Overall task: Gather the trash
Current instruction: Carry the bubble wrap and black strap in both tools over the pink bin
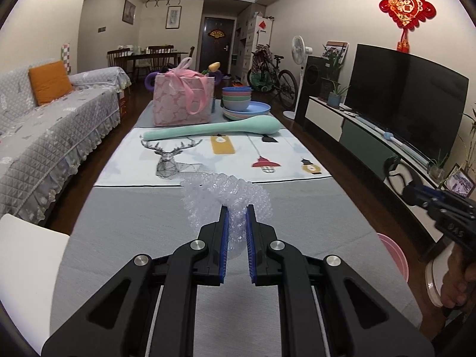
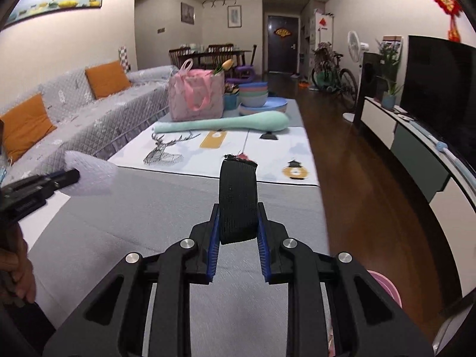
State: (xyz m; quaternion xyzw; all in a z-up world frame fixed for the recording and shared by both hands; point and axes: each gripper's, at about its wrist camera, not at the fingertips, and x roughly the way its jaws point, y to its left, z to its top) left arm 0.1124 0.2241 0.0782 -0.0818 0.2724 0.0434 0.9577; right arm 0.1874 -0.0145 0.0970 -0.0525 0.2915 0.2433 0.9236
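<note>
My left gripper [image 1: 237,211] is shut on a crumpled piece of clear bubble wrap [image 1: 227,197] and holds it above the grey table [image 1: 134,223]. In the right wrist view the same bubble wrap [image 2: 89,177] shows at the left, in the left gripper [image 2: 67,178]. My right gripper [image 2: 238,211] is shut on a folded black strap [image 2: 238,196] with a frayed end, held above the table. In the left wrist view the right gripper [image 1: 407,195] shows at the right edge, past the table's side.
Farther along the table lie a printed mat [image 1: 214,157], a long mint-green spoon-shaped cushion [image 1: 214,131], a pink bag [image 1: 184,101] and stacked bowls on plates [image 1: 238,98]. A pink bin [image 1: 392,255] stands by the table's right edge. A sofa [image 1: 44,136] is left, a TV stand [image 1: 386,145] right.
</note>
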